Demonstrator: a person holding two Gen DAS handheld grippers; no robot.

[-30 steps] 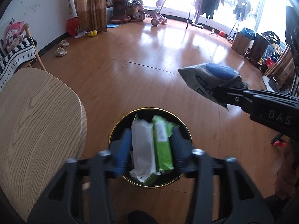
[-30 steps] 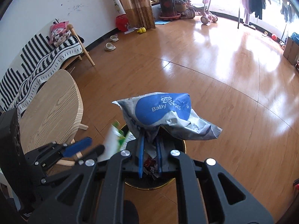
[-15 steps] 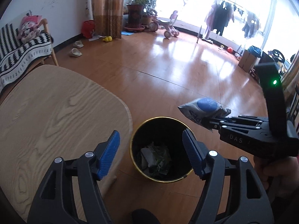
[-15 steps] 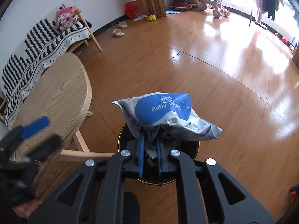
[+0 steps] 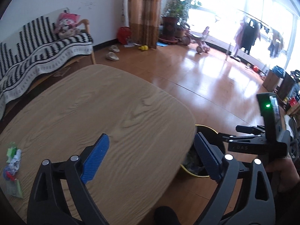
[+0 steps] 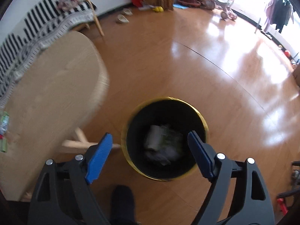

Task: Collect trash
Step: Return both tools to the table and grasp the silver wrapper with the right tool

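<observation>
My right gripper [image 6: 150,136] hangs over the black, gold-rimmed bin [image 6: 168,99]. Its jaws are opening, with nothing between them. Crumpled wrappers and packs [image 6: 163,142] lie in the bin's bottom. My left gripper [image 5: 151,140] is over the right edge of the round wooden table [image 5: 93,112], jaws opening and empty. In the left wrist view the bin [image 5: 206,127] peeks out behind the table edge, and the right gripper [image 5: 230,132] is above it. A small heap of wrappers [image 5: 13,157] lies on the table's far left edge, also seen as wrappers [image 6: 3,123] in the right wrist view.
A bench with a striped blanket [image 5: 37,46] stands against the wall behind the table. The table's wooden leg [image 6: 80,136] is close to the bin's left. Slippers [image 5: 112,56], a tricycle [image 5: 202,46] and plants are far across the wooden floor. A hand [image 5: 281,168] holds the right gripper.
The right gripper opened and the baby-wipes pack it held is gone from its jaws. The left gripper let its packs fall into the bin, then moved left over the table, opening wider.
</observation>
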